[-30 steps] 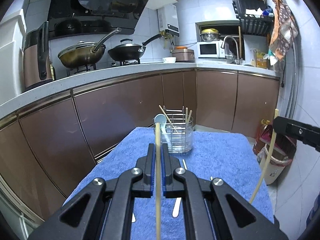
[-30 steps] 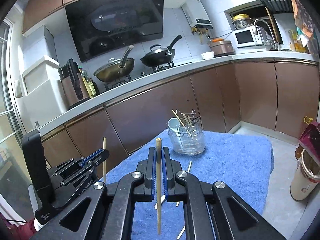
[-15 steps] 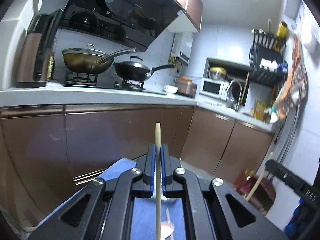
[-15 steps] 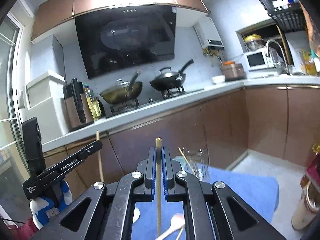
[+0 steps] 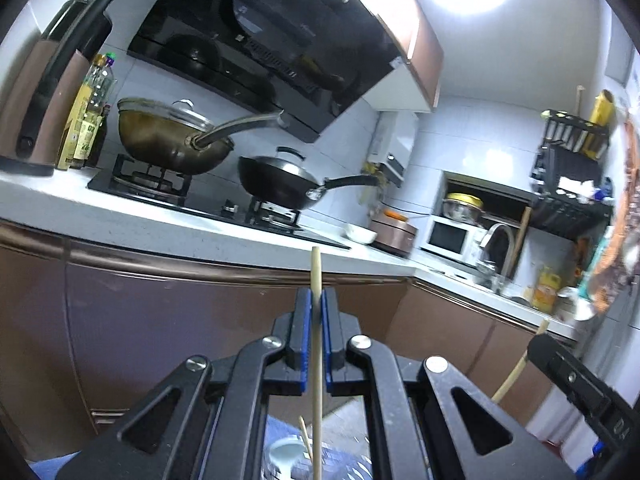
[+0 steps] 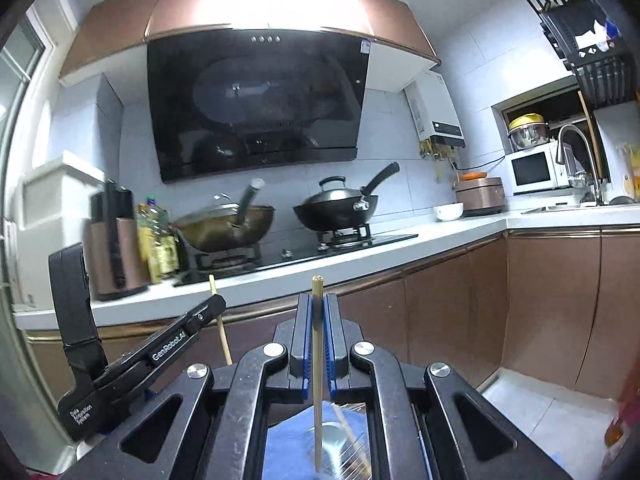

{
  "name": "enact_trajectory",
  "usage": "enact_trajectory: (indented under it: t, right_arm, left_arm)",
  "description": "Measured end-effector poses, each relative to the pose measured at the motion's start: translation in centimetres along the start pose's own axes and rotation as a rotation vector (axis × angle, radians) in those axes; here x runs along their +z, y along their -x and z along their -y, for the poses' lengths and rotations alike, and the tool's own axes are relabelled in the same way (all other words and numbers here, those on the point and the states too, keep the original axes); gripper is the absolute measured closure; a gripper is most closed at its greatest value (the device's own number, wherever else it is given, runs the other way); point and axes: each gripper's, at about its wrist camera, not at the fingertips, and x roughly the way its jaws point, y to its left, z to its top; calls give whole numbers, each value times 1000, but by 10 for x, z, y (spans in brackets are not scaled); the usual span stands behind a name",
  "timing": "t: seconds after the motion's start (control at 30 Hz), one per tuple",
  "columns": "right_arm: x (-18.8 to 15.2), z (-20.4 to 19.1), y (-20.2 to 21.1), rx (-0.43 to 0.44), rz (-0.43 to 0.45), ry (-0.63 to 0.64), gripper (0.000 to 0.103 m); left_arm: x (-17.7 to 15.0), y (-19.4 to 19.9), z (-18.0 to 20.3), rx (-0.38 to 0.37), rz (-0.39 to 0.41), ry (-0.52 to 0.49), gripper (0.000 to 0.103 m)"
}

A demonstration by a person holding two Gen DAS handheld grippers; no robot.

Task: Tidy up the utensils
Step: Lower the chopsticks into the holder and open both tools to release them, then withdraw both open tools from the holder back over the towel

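Observation:
My left gripper [image 5: 316, 300] is shut on a pale wooden chopstick [image 5: 317, 360] held upright; its lower end hangs over the utensil holder [image 5: 288, 460], where a white spoon and another stick show. My right gripper [image 6: 318, 304] is shut on a second wooden chopstick [image 6: 317, 380], also upright, above the clear holder [image 6: 340, 448] on the blue towel [image 6: 288, 444]. The right gripper shows in the left wrist view [image 5: 576, 384] at the lower right. The left gripper shows in the right wrist view [image 6: 216, 304] at the left.
A brown-fronted counter [image 6: 440, 236] runs behind, with a bronze wok [image 6: 224, 228], a black wok [image 6: 336, 204], a white bowl [image 6: 448, 212] and a microwave [image 6: 532, 172]. The range hood [image 6: 256, 100] hangs above. A sink tap [image 6: 572, 140] is at the right.
Both grippers have risen and tilted upward with their chopsticks. The towel and holder have dropped to the bottom edge of both views, and the hood and wall now fill them.

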Motion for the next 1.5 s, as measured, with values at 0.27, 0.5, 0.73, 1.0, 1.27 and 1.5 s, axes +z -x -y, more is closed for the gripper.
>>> enact_trajectory:
  t: [0.27,0.5,0.73,1.0,1.27,1.5]
  right_arm:
    - [-55,28,-61,-73,-88,29,97]
    - [-92,44,-78,-97,-146,25,97]
    - [-114,52,-77,-109,-214,9,94]
    - [-90,50,-40,-139,-182,-26,82]
    - [-71,29,25,-166,-177,-31,81]
    - [-74,11,79,-185,-204,-39,81]
  left_arm:
    - [-58,-81,-8,57,-50,26,98]
    - [-110,-110,-13,100,-85,9,98]
    - [-132,-107,-15,103,-112,-19,85]
    - [-103,-63,-9,99,-115,-83,64]
    - [-87,20,13,108,-164,-255,53]
    - [-83,89,25,99,-159,-343,44]
